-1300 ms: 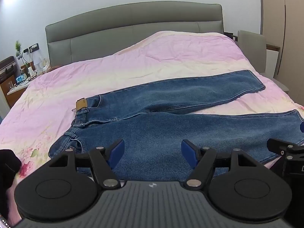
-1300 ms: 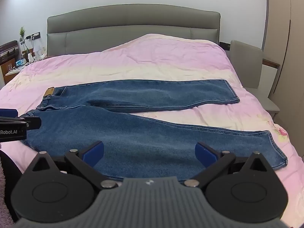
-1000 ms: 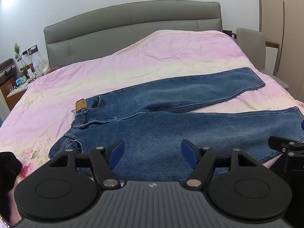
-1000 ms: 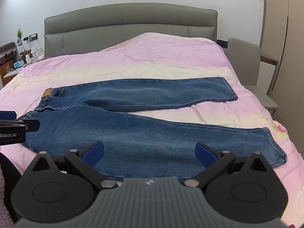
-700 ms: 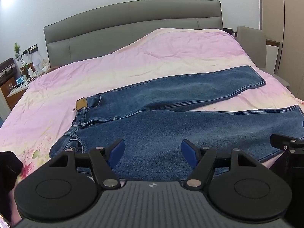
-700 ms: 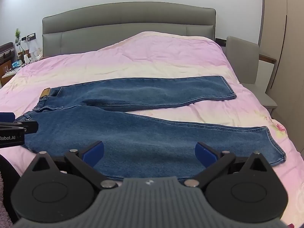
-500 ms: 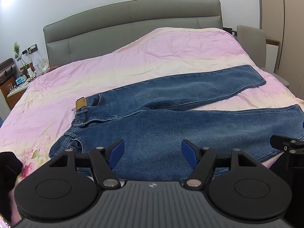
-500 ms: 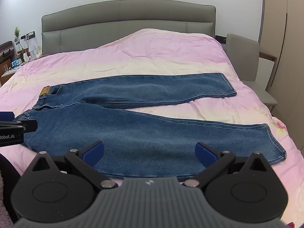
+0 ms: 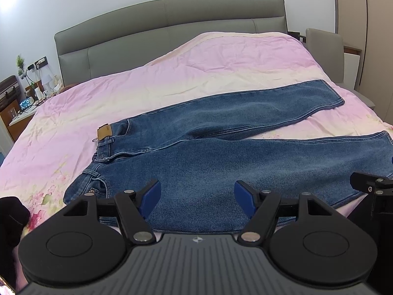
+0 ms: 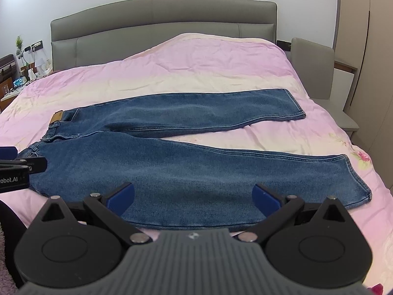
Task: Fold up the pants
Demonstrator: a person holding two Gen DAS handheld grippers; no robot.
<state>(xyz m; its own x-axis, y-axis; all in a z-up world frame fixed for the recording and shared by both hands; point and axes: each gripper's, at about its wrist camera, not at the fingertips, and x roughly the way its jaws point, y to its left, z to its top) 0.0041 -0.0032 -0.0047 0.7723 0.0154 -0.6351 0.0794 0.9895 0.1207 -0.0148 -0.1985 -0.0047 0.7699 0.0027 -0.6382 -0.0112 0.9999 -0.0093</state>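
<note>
**Jeans spread flat, both grippers poised above the near leg**

Bed (image 9: 61,132) first: a wide one with a grey padded headboard (image 9: 172,24) and a pink floral duvet (image 10: 196,68) that covers it from edge to edge. A cluttered nightstand (image 9: 17,108) stands off its far left corner, and a grey chair (image 10: 316,68) sits beside its right edge.

Blue jeans (image 10: 184,167) lie flat across the near half of the bed, waistband toward the left edge, hems toward the right. The two legs are splayed apart in a shallow V; the far leg (image 9: 245,113) runs toward the right edge, while the near leg (image 9: 245,167) lies along the near edge. A tan leather patch (image 9: 105,132) marks the waistband.

The left gripper (image 9: 196,194) hovers over the near leg by the hip, its blue pads spread wide with nothing between them. The right gripper (image 10: 194,196) hangs over the same leg closer to the hem, its jaws likewise wide and empty.

By my reading, no fold has been made yet: this is the approach to the first one. The next move probably calls for both grippers to drop to the near leg's outer seam, pinch it at the waist and near the hem, and carry it over onto the far leg so the legs stack. The grip should catch both layers of denim without the duvet.
</note>
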